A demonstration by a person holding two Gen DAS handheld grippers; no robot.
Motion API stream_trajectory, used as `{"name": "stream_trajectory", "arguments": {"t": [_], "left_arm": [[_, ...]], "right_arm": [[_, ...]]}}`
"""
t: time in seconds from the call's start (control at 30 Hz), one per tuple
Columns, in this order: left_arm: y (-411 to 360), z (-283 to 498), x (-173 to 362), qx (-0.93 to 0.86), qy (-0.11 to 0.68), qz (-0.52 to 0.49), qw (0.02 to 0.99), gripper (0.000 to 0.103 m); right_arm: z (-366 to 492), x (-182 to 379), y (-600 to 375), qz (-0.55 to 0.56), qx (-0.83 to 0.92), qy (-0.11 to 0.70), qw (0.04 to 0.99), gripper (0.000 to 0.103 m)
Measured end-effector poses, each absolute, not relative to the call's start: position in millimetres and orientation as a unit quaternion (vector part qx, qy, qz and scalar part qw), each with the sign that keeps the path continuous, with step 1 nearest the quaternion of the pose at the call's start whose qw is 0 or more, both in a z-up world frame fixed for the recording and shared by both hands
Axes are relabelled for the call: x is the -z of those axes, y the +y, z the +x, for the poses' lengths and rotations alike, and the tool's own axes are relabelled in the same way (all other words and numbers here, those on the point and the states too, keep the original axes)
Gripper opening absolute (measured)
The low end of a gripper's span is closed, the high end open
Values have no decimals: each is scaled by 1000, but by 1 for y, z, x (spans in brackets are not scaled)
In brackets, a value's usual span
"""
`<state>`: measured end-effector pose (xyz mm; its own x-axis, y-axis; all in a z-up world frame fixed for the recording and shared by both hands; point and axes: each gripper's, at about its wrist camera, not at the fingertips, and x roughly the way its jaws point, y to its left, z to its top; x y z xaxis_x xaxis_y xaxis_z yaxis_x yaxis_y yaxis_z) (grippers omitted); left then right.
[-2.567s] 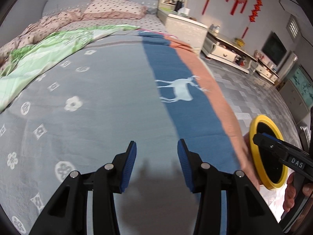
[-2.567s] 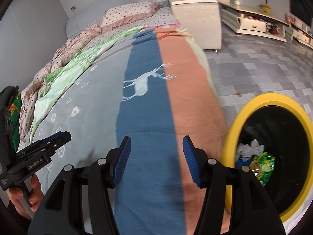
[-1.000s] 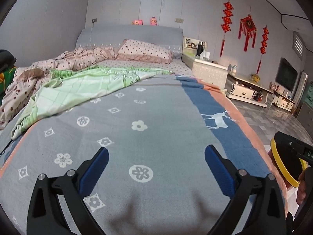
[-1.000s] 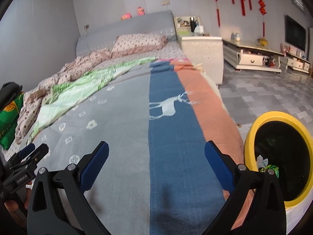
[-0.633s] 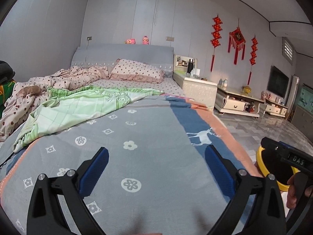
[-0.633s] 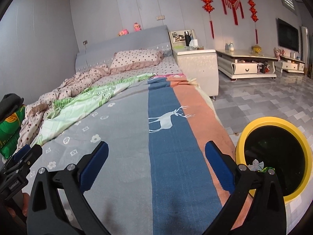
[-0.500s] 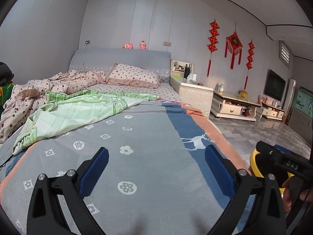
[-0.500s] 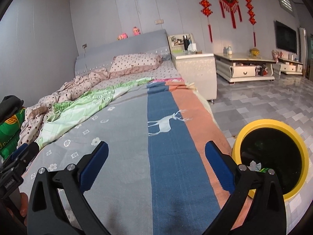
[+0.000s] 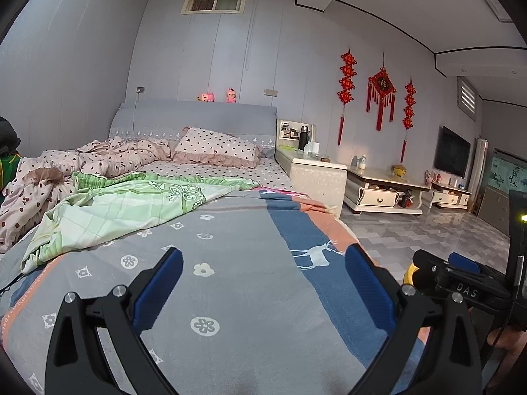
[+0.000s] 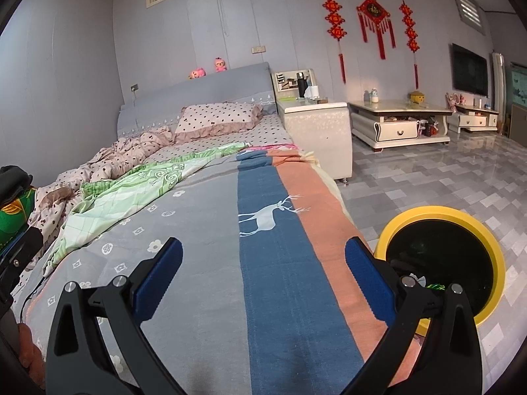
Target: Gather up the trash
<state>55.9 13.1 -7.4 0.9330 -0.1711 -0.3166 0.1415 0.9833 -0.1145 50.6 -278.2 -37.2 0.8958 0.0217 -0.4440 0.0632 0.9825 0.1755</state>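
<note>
A yellow-rimmed trash bin [image 10: 444, 214] with a black inside stands on the floor beside the bed's right side; bits of white and green trash [image 10: 431, 284] show at its bottom behind my right finger. In the left wrist view only a sliver of the bin's yellow rim [image 9: 409, 275] shows behind the other gripper's body. My left gripper [image 9: 263, 288] is open wide above the grey flowered blanket [image 9: 230, 279], holding nothing. My right gripper [image 10: 262, 276] is open wide above the blue and orange stripes [image 10: 280, 247], also holding nothing. No loose trash shows on the bed.
A crumpled green sheet [image 9: 131, 204] and dotted pink bedding [image 9: 108, 158] lie at the far left of the bed. A white bedside cabinet [image 10: 314, 131] and low TV stands [image 10: 395, 125] line the wall. Grey tiled floor [image 10: 428, 177] spreads to the right.
Both grippers have opened from narrow to wide and tilted upward, away from the blanket, so more of the room and walls shows. Nothing is held in either.
</note>
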Motion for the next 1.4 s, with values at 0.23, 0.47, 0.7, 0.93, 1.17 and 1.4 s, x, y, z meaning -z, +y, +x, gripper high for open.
{"name": "stream_trajectory", "arguments": {"t": [0.23,0.47,0.7,0.93,1.17,1.4], "left_arm": [[16,57,7,79,164,-49,982,95],[18,58,8,76,166,-49,982,95],[18,57,9,76,168,-49,982,95],[17,57,10,77,169,-49,981,95],[17,56,12,78,171,-51,981,95],[19,58,14,81,175,-52,980,95]], "right_arm": [[47,35,-276,92,13,220,971,95],[46,33,-272,91,13,219,971,95],[46,35,-270,94,14,222,970,95],[46,37,-269,95,15,226,969,95],[48,40,-271,100,18,231,968,95],[47,40,-272,101,18,231,968,95]]}}
